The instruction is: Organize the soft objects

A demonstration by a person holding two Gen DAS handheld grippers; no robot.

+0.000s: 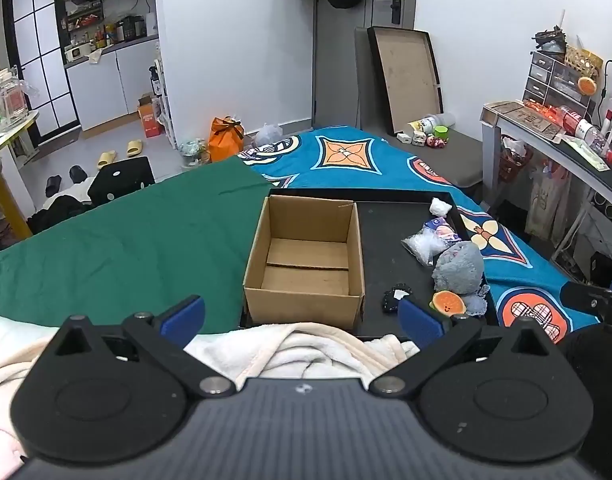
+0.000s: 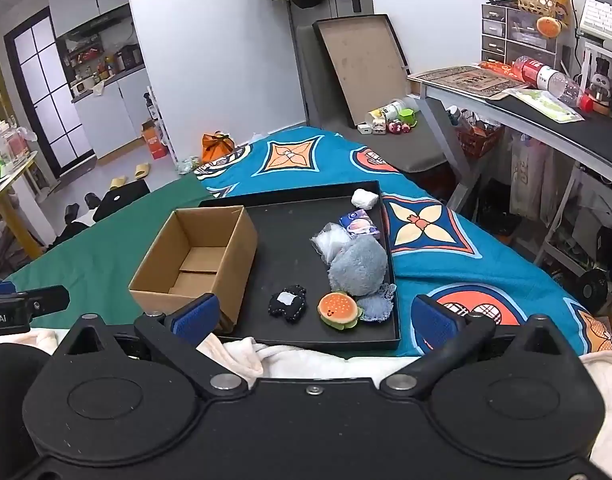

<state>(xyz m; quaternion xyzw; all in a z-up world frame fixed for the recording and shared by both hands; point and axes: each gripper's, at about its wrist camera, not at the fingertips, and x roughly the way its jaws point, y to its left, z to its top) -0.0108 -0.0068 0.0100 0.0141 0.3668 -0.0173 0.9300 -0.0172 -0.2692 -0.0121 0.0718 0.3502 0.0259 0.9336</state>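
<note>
Left gripper (image 1: 302, 316): jaws spread wide with nothing between them, angled down toward the near edge of the tray; its blue pads (image 1: 184, 315) sit above a pale towel (image 1: 306, 344).
Right gripper (image 2: 314, 322): jaws also wide apart and empty, angled down, hovering over the near end of the tray.
Tray (image 2: 282, 224): black, shallow, lying on the bed; it carries the box on its left part and the soft things on its right part.
Box (image 1: 306, 256): brown cardboard, top open, nothing visible inside, standing upright at the tray's left side.
Soft things: all on the tray to the right of the box, none in the box.
Burger toy (image 2: 340, 309): orange and green, near the tray's front right corner, touching the grey plush.
Grey plush (image 2: 358, 264): fuzzy, largest of the group, just behind the burger toy against the right rim.
Black toy (image 2: 288, 303): small, with a white patch, lying left of the burger toy, apart from the box.
Clear bag (image 2: 331, 240): white stuffing inside, tucked behind the grey plush.
Tissue pack (image 2: 360, 222): blue and pink, beside the clear bag.
White wad (image 2: 364, 199): in the tray's far right corner.
Bed (image 2: 434, 248): blue patterned cover on the right, green cloth (image 1: 126, 240) on the left.
</note>
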